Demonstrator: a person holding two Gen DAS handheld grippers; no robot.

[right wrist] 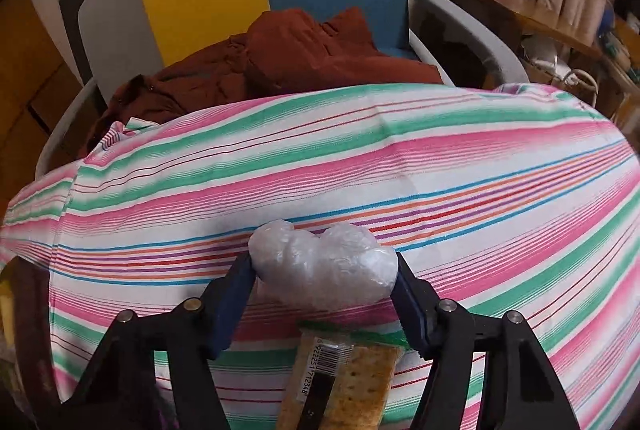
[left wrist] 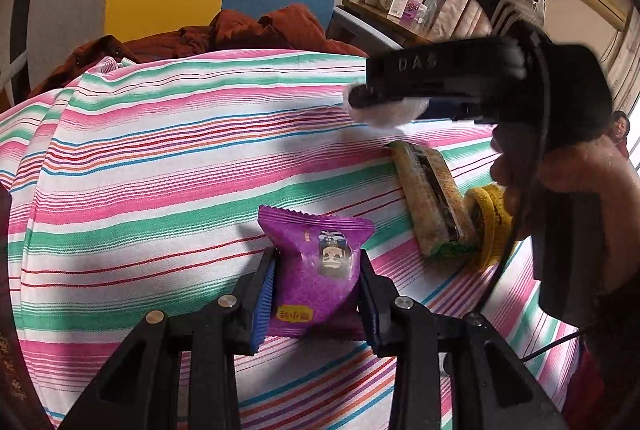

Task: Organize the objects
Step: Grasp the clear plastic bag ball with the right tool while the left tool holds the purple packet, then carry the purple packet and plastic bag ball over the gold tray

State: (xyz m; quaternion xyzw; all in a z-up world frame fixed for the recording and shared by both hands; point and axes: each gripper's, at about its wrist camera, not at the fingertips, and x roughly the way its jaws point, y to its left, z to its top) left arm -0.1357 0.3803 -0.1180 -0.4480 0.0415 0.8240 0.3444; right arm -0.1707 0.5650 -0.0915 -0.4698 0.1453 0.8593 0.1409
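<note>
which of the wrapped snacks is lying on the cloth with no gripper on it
The cracker pack, long with a barcode; the purple packet and the white plastic-wrapped bundle each sit between gripper fingers.

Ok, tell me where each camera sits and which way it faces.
Left wrist: on the left tongs, facing down at the striped cloth; they pinch a purple snack packet; right tongs and a hand show.
Right wrist: on the right tongs, facing down; they clamp a white plastic bundle.
Shared: cloth, cracker pack, bundle, red garment.
</note>
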